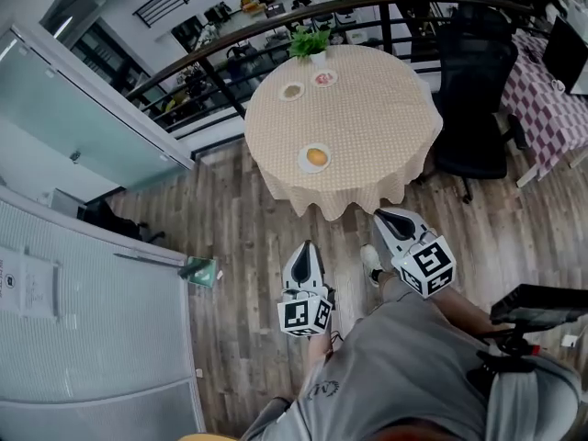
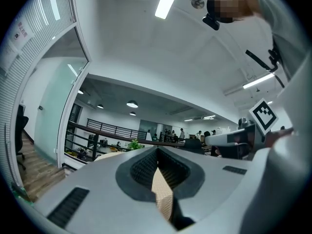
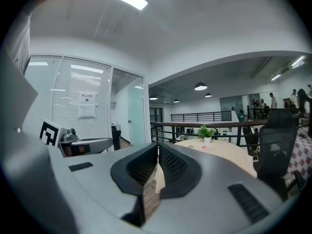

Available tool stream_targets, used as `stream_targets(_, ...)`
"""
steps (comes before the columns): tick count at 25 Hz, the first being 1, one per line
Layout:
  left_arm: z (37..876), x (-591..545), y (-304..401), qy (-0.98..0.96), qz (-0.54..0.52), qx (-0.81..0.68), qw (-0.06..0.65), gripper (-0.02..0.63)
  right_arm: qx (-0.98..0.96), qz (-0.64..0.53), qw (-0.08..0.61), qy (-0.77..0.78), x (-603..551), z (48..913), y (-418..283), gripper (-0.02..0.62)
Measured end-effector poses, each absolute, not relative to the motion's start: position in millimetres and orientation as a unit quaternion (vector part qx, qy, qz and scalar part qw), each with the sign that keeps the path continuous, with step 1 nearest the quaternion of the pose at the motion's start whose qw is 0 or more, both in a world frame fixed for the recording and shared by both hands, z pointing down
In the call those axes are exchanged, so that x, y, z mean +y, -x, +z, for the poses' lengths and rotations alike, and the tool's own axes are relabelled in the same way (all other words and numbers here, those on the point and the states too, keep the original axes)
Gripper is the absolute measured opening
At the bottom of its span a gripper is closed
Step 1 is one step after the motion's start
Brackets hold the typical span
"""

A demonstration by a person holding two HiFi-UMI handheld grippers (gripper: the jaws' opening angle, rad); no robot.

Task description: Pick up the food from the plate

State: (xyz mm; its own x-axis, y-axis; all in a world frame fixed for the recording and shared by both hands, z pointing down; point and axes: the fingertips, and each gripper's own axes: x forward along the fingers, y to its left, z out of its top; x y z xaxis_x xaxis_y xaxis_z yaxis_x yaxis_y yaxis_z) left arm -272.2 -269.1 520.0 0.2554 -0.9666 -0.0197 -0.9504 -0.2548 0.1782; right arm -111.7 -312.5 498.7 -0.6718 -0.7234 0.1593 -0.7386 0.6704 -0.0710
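A white plate (image 1: 302,160) with an orange piece of food (image 1: 316,157) sits at the near edge of a round table (image 1: 377,127) covered in beige cloth. Two more small plates (image 1: 292,91) (image 1: 323,78) lie at the far side by a potted plant (image 1: 310,42). My left gripper (image 1: 306,247) and right gripper (image 1: 380,215) hang over the wooden floor, well short of the table. Both are shut with nothing between the jaws. The right gripper view shows the table (image 3: 229,152) and plant (image 3: 206,132) ahead beyond the right gripper (image 3: 157,147). The left gripper (image 2: 157,151) points upward past the railing.
A black office chair (image 1: 473,90) stands to the right of the table, with a checkered-cloth table (image 1: 551,108) beyond it. A curved dark railing (image 1: 230,49) runs behind the table. Glass partitions (image 1: 83,108) line the left side. A small green object (image 1: 200,270) lies on the floor.
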Motion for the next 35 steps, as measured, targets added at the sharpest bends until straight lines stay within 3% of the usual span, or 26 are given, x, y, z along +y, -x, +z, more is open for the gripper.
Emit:
stream_targets(14,480.5,-429.6,279.5,-0.788,-0.055,-0.612,0.028,0.009,-0.922,0.076,0.046,-0.378,-480.7,490.1,126.8,0.018)
stream_targets(21,494.0,-485.9,265.3,-0.785,-0.045,-0.616,0.053,0.009,-0.923,0.100,0.039,-0.369,-544.5,501.6,123.9,0.018)
stream_targets(35,468.6,-539.9,266.0,-0.781,-0.060,-0.620,0.036,0.009,-0.943,0.091,0.019,-0.319,-596.6,466.5,158.7,0.018)
